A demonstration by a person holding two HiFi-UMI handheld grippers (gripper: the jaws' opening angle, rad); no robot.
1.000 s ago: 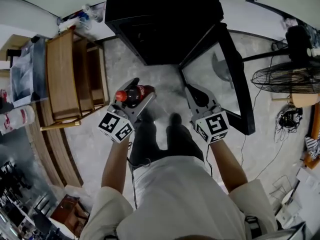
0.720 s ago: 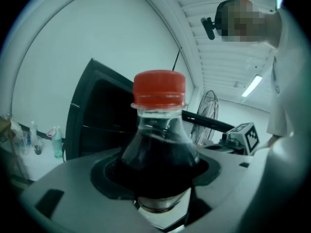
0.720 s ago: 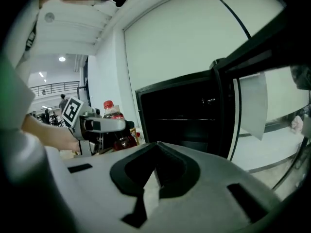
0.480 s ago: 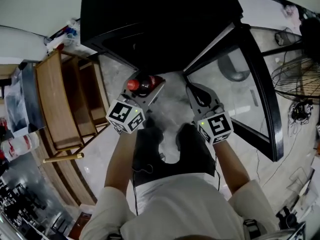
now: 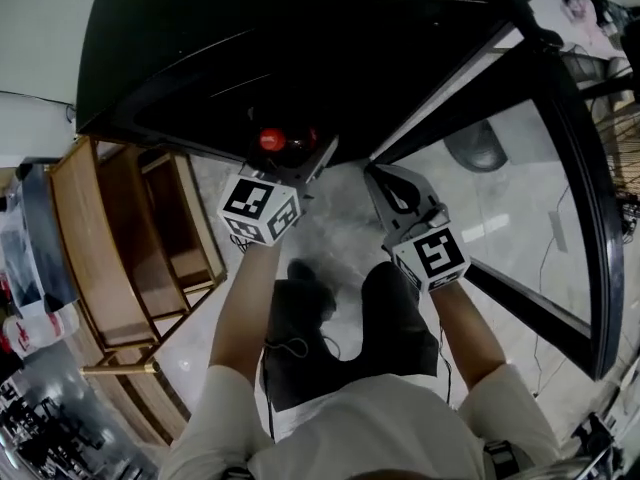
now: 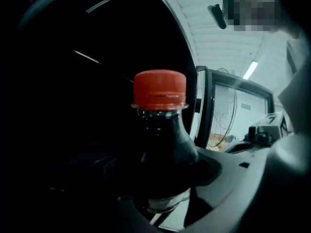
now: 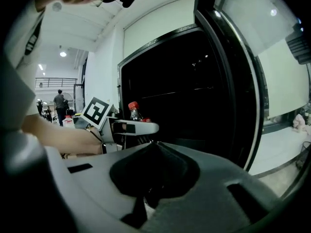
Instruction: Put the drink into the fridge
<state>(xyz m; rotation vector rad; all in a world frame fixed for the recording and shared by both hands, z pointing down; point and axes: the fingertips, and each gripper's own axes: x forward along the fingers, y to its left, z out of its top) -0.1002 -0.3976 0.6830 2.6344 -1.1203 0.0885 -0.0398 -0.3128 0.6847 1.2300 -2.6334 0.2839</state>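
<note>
The fingers (image 6: pixel 255 176) of the left gripper (image 5: pixel 298 154) are clamped on the lower body of a cola bottle (image 6: pixel 163 149). The bottle stands upright between them, its red cap (image 6: pixel 159 89) on top and dark drink filling it to the neck. The right gripper's (image 5: pixel 378 176) fingers (image 7: pixel 204 178) are closed against each other with nothing between them, their tips meeting in a point.

In the head view both grippers are held out ahead of the person, side by side and apart, each with its marker cube toward the body. The left one reaches slightly further forward. The bottle's cap sits right at the front edge of the black fridge (image 5: pixel 300 48). The right gripper view shows the bottle before the fridge's dark open front. Whether it has crossed inside cannot be told.

The fridge's glass door (image 5: pixel 520 168) stands swung open to the right of the right gripper, and its black frame runs diagonally across the head view. A wooden rack (image 5: pixel 100 238) stands to the left of the fridge on the pale marbled floor (image 5: pixel 340 228). The person wears a white top and dark trousers. Another person (image 7: pixel 60 101) stands far off in the bright room, seen in the right gripper view.
</note>
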